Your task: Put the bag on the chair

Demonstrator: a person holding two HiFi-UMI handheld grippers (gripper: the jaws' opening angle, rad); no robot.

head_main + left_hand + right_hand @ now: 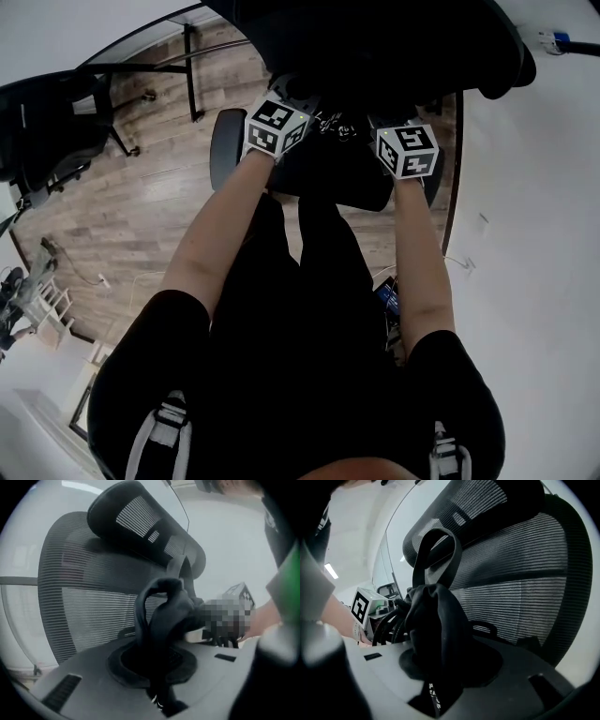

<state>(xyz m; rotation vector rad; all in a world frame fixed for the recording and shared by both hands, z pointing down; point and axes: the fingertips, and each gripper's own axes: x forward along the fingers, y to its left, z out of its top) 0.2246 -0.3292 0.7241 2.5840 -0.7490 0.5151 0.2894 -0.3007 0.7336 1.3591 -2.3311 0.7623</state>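
Observation:
A black fabric bag (433,620) with a looped carry handle (438,550) hangs bunched between my two grippers, just in front of a black mesh office chair (525,573) with a headrest (140,522). My left gripper (161,702) is shut on a fold of the bag (166,616). My right gripper (436,700) also pinches the bag's fabric from the other side. In the head view both marker cubes, left (274,127) and right (408,150), sit over the chair (394,47), with the bag (330,127) dark between them. Whether the bag rests on the seat is hidden.
A second black chair (47,122) stands at the left on the wooden floor (141,216). Black desk legs (192,75) rise behind it. A white surface (534,244) runs along the right, with a plug and cable (555,40) at its top.

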